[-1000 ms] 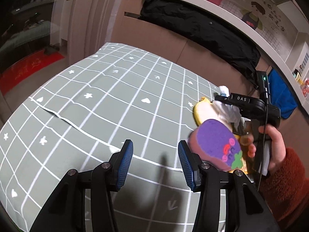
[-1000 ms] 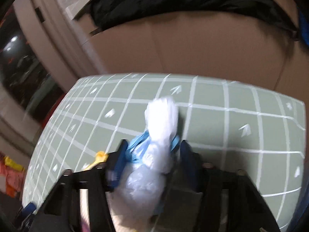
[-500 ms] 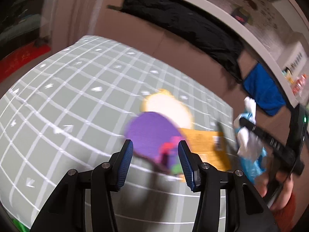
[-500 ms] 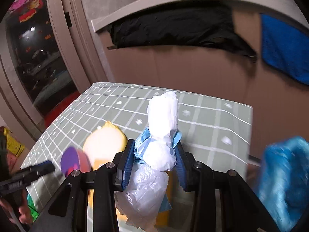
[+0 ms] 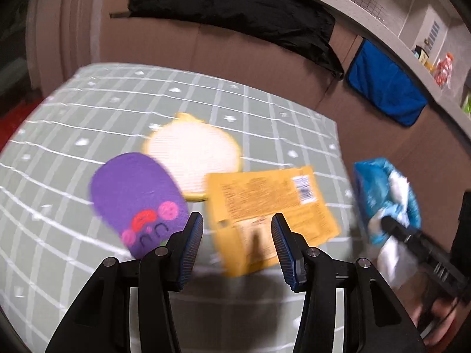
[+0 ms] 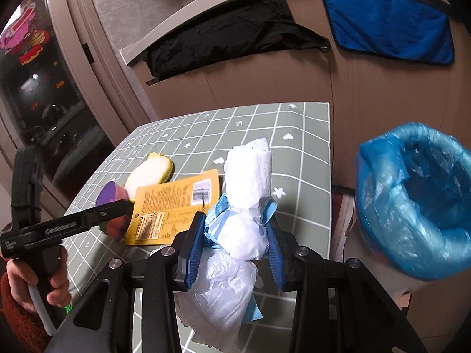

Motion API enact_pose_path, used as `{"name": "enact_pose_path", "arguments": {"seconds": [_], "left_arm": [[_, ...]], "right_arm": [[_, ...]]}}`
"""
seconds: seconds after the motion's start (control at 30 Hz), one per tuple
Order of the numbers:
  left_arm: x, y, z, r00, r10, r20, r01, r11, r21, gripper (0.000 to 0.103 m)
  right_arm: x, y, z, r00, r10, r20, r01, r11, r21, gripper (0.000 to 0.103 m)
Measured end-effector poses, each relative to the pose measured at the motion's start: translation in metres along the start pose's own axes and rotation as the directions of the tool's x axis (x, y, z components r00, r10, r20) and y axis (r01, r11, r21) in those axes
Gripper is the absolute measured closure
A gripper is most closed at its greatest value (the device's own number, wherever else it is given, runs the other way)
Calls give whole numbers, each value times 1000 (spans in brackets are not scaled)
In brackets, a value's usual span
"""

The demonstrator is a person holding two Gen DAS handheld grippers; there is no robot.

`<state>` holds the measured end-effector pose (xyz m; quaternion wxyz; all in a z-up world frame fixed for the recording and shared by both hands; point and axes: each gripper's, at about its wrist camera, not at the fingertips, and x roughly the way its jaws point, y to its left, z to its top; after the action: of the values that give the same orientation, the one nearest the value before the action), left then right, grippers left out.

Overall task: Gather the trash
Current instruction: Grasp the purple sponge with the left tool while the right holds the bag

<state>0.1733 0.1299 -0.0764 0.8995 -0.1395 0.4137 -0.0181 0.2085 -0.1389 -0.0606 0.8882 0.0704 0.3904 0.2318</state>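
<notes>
My right gripper (image 6: 237, 235) is shut on a bundle of white and pale blue crumpled trash (image 6: 245, 206), held above the table's right edge. A bin lined with a blue bag (image 6: 412, 203) stands just right of it, beyond the table; it also shows in the left wrist view (image 5: 379, 194). My left gripper (image 5: 237, 244) is open and empty above an orange packet (image 5: 270, 206). A purple sponge (image 5: 135, 200) and a white-and-yellow pad (image 5: 191, 153) lie beside the packet on the green grid mat (image 5: 88, 117).
A brown cardboard wall (image 6: 265, 82) backs the table, with a black cloth (image 6: 223, 38) and a blue towel (image 6: 388, 26) hung over it. The left gripper's handle and hand (image 6: 44, 235) are at the table's left edge.
My right gripper has carried the trash bundle rightward towards the blue-lined bin. My left gripper has swung right over the purple sponge to the orange packet, still open.
</notes>
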Motion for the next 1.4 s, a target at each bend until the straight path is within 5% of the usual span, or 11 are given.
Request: {"name": "enact_pose_path", "arguments": {"seconds": [0.13,0.43,0.7,1.0,1.27,1.4], "left_arm": [[-22,39,-13,997,78,5,-78,997,-6,54],[-77,95,-1,990,-49,130,55,998,-36,53],[-13,146,21,999,-26,-34,21,989,-146,53],[-1,158,19,991,-127,-50,112,967,-229,53],[13,160,19,968,-238,-78,202,925,-322,53],[12,147,21,960,-257,-107,214,928,-306,54]], "right_arm": [[2,1,-2,1000,15,-8,-15,1000,4,66],[24,25,-13,997,40,-64,-43,998,-52,66],[29,68,-14,983,130,-127,-147,980,-137,66],[80,162,-14,911,273,-309,-359,894,-268,66],[116,181,-26,883,271,-384,-383,888,-253,66],[115,176,-28,882,281,-378,-385,892,-235,66]]}}
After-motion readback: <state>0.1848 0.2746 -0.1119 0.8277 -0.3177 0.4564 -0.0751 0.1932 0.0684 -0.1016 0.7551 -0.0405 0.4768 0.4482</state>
